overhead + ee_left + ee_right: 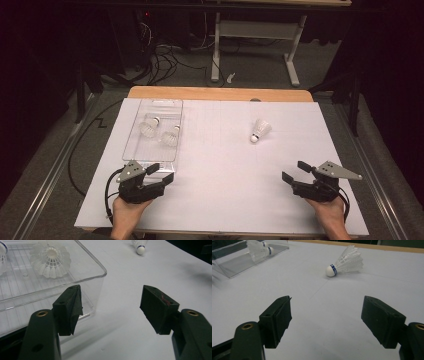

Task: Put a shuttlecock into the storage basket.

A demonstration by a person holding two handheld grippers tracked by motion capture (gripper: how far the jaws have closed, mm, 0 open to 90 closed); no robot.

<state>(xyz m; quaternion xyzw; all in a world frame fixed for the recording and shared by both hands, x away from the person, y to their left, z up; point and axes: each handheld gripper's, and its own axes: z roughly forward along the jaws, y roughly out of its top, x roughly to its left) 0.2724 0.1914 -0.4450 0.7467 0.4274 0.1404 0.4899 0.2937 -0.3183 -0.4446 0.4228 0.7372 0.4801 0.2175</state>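
Two shuttlecocks lie in the tray (131, 131); next, the right hand-held gripper (295, 172), released like the left hand-held gripper (161, 171), should reach the loose shuttlecock (260, 130) right of it.

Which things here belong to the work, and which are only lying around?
Belong to the work:
- loose shuttlecock
- clear tray
- two shuttlecocks in the tray
- left gripper, right gripper, both open

Lying around:
- cables on the floor
- white table frame

White shuttlecock (344, 263) with blue-banded cork; clear tray (150, 145); black tools, left (111, 307) and right (327, 320); white desk (225, 165), faint grid.
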